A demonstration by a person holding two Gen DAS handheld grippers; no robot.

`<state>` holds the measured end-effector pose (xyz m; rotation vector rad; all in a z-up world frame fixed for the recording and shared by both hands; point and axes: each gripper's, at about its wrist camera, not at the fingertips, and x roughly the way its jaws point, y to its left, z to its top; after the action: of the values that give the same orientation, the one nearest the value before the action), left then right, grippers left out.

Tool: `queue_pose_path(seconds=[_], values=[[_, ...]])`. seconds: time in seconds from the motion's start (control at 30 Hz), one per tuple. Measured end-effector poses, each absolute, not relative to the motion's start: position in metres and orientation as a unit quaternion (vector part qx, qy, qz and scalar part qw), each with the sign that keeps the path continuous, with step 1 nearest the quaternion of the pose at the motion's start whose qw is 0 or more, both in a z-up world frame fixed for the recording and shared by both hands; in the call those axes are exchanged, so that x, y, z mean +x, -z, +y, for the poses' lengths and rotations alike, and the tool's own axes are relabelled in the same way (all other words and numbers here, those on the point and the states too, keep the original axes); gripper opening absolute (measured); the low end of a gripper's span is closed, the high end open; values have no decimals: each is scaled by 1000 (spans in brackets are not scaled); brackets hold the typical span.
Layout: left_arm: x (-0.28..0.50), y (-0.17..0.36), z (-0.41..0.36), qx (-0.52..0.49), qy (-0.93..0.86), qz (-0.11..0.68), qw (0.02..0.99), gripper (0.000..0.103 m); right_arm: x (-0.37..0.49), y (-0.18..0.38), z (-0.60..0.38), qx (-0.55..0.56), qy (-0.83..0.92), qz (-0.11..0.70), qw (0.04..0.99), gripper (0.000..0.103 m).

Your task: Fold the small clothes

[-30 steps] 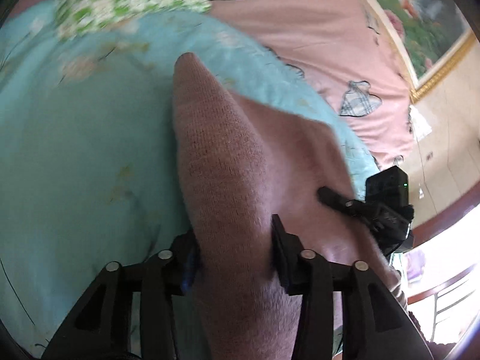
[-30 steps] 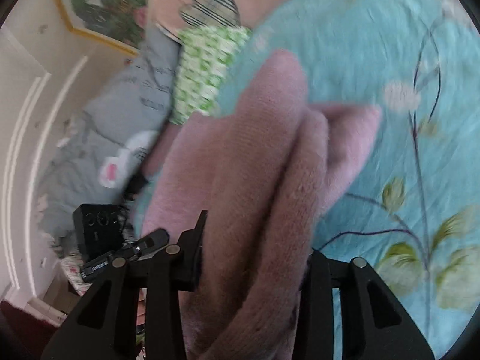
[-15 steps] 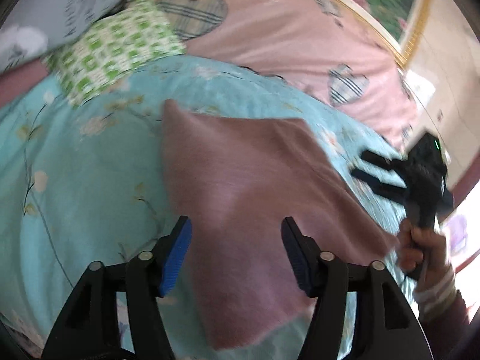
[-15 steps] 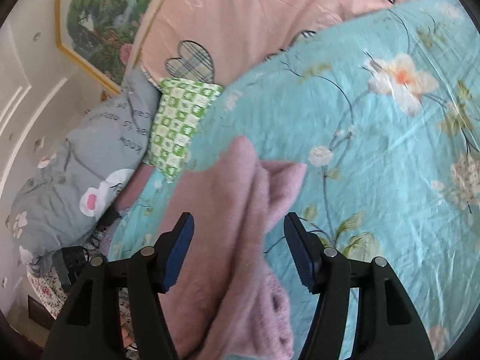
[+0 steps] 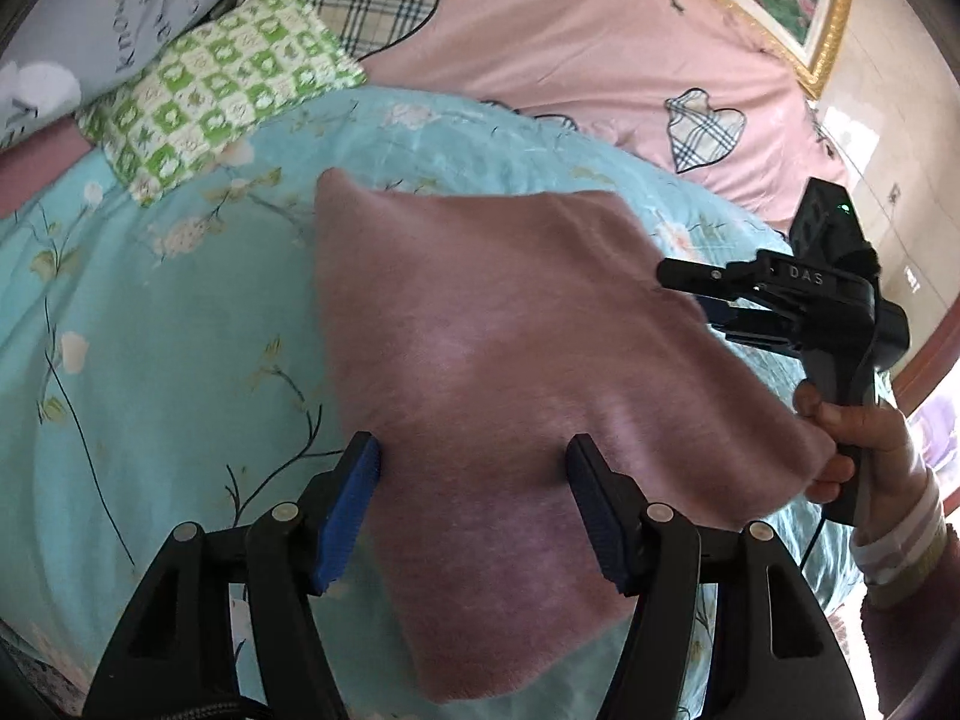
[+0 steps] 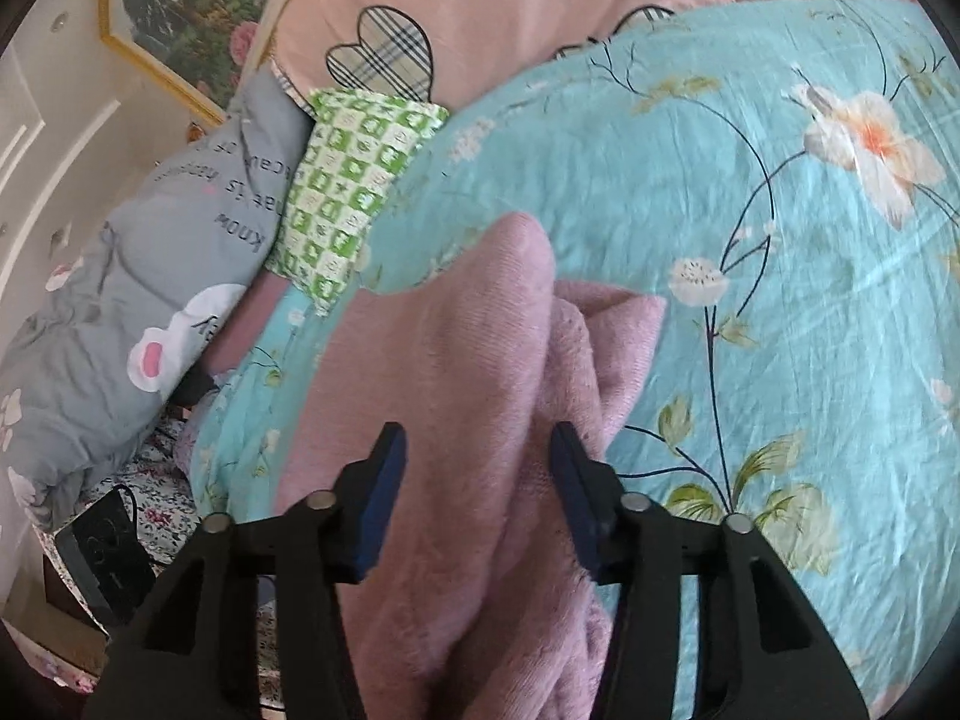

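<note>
Pink knit garment (image 5: 498,360) lies spread on the floral turquoise bedspread (image 5: 150,330), soft, fuzzy and light, apt to sag and slide out of shape; its edges and corners look the sensible places to pinch. Left gripper (image 5: 474,504) hangs over the near edge, jaws wide, nothing pinched. Right gripper (image 6: 477,486) has just been narrowing its jaws astride a bunched ridge; whether they press it, I cannot tell. Its body reads "DAS"; the grey pillow (image 6: 150,276) reads "know".
</note>
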<state>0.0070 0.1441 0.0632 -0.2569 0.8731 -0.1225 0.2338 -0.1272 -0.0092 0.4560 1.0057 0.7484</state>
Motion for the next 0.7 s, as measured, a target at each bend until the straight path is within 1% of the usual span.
queue_pose_path(seconds=[0.03, 0.07, 0.1, 0.13, 0.23, 0.37, 0.43, 0.5, 0.63, 0.67, 0.7], values=[[8, -61, 146, -131, 59, 422, 895, 67, 234, 11, -128, 214, -347, 467, 785, 37], [9, -60, 148, -136, 59, 422, 894, 68, 234, 12, -130, 216, -348, 468, 783, 32], [9, -60, 149, -140, 59, 422, 894, 68, 233, 13, -131, 224, -353, 467, 779, 16], [10, -60, 150, -142, 60, 422, 894, 68, 234, 13, -133, 237, -360, 464, 774, 9], [16, -63, 150, -144, 62, 423, 893, 68, 233, 4, -133, 234, -363, 451, 781, 8], [28, -69, 149, -152, 76, 424, 890, 68, 243, -27, -138, 227, -363, 417, 802, 8], [32, -69, 147, -155, 79, 424, 889, 68, 249, -33, -139, 213, -354, 412, 812, 7], [34, -66, 146, -152, 75, 429, 887, 68, 254, -24, -138, 197, -337, 423, 818, 7], [32, -57, 145, -137, 63, 444, 883, 71, 253, 12, -132, 192, -323, 462, 804, 8], [29, -56, 147, -139, 63, 447, 882, 71, 251, 16, -134, 199, -325, 465, 799, 8], [27, -55, 148, -142, 64, 450, 880, 71, 246, 17, -139, 214, -329, 465, 793, 11]])
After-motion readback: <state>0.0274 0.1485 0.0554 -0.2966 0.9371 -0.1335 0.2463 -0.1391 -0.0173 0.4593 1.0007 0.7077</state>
